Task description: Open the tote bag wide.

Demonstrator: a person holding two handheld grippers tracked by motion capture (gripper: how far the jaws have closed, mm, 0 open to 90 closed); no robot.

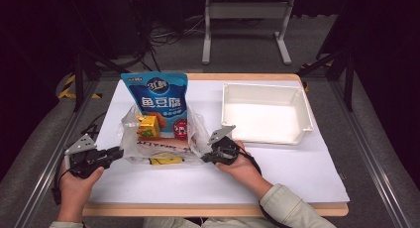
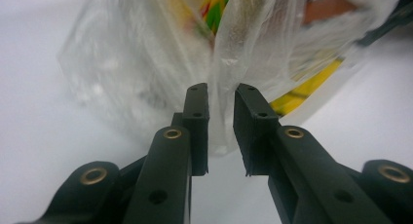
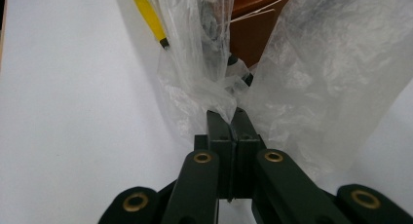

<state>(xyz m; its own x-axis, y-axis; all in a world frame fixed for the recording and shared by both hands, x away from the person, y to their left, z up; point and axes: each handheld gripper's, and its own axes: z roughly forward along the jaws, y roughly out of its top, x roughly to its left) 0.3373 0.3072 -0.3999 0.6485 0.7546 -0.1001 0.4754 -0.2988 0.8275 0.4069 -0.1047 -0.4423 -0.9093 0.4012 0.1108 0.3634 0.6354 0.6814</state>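
White table (image 1: 297, 173); right tongs (image 3: 233, 118) pinching plastic bag (image 1: 195, 134); left tongs (image 2: 221, 95) parted.

Clear plastic bag (image 1: 198, 134) is looking thin, crinkly, semi-glossy, w/ creased film showing in both gripper views. Blue snack pouch (image 1: 156, 96) is showing glossy printed foil/plastic. Yellow pack (image 1: 148, 126) inside is looking shiny too. White tray (image 1: 302, 111) is reading as smooth, matt-ish hard plastic. Table cover (image 1: 297, 173) is looking like matt white paper/sheet over a wood-edged top. Left gripper (image 2: 221, 131) & right gripper (image 3: 233, 136) are showing matt black plastic w/ brass-coloured rivets.
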